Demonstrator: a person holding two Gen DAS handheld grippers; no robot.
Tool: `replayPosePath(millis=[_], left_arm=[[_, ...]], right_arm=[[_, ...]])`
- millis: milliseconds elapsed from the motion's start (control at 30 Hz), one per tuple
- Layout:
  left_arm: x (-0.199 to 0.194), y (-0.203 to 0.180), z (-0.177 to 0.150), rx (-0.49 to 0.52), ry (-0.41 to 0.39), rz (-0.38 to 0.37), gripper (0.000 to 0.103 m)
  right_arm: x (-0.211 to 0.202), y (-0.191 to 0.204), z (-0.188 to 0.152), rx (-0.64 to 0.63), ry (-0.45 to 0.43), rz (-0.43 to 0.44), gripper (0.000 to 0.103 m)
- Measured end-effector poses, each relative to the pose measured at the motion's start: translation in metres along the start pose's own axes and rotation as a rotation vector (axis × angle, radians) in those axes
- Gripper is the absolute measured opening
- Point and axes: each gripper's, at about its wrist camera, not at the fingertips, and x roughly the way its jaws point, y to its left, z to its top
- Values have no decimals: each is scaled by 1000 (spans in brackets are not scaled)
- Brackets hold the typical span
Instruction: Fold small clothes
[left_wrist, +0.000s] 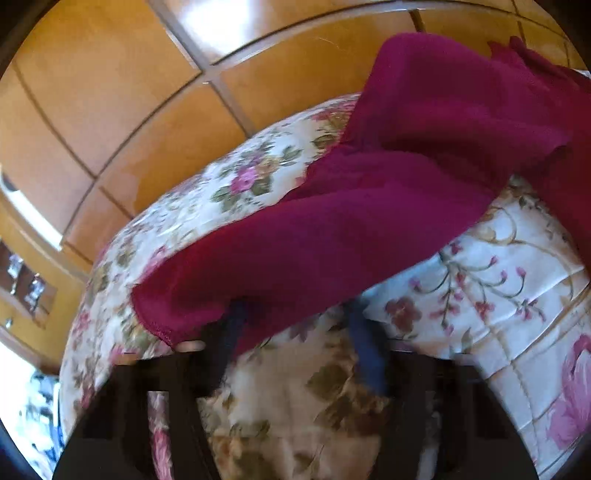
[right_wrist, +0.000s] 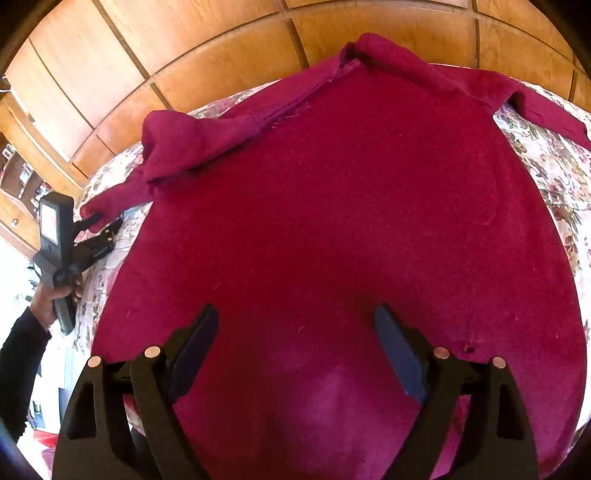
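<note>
A magenta sweater lies spread on a floral bedspread, its body filling the right wrist view. Its left sleeve runs across the left wrist view. My left gripper is open, its blue-padded fingers astride the sleeve's cuff end; the sleeve covers the fingertips. It also shows in the right wrist view, with its jaws around the cuff. My right gripper is open and empty, hovering over the sweater's lower body.
Wooden wardrobe panels stand behind the bed. The bed's left edge drops off toward a bright floor. The person's hand and dark sleeve hold the left gripper at far left.
</note>
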Motion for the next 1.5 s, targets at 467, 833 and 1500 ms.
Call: replayPosePath(millis=[467, 833, 1500], left_arm=[[-130, 158, 22, -674, -174, -432, 3], [-90, 219, 71, -824, -50, -419, 3], [15, 297, -61, -1163, 130, -186, 72]], right_arm=[[52, 38, 72, -182, -27, 54, 83], [130, 103, 216, -303, -79, 32, 72], [122, 81, 194, -156, -138, 35, 92]])
